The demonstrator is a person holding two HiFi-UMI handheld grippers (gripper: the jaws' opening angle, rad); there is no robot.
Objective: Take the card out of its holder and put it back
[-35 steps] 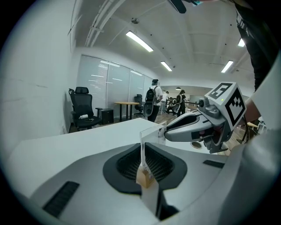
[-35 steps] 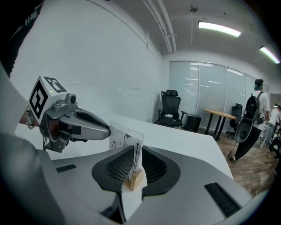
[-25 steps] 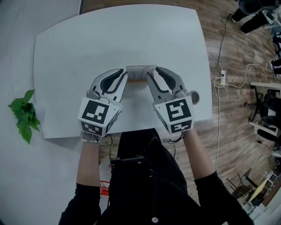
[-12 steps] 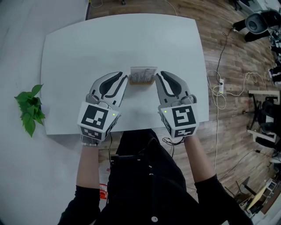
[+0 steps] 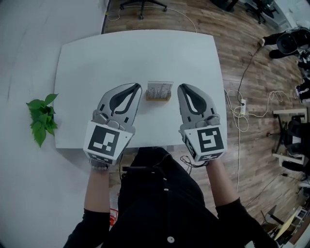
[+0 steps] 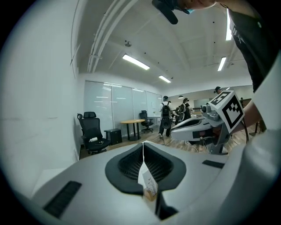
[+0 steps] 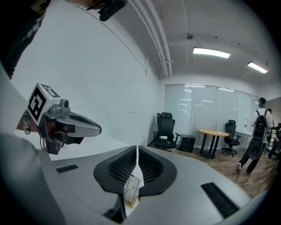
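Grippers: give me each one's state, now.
Left gripper: jaws just closed, shut, nothing between them.
Right gripper: shut, empty.
Card stands in its holder on the table, untouched.

Print on the card (image 5: 159,89) is way too tiny to read from the head view. In the gripper views the left gripper (image 6: 143,145), jaws just closed on nothing, and the right gripper (image 7: 137,149), also pinched together, cover all but a sliver of card and wooden holder (image 6: 149,196). Office chair (image 5: 142,5) gets chopped by the head view's top edge.
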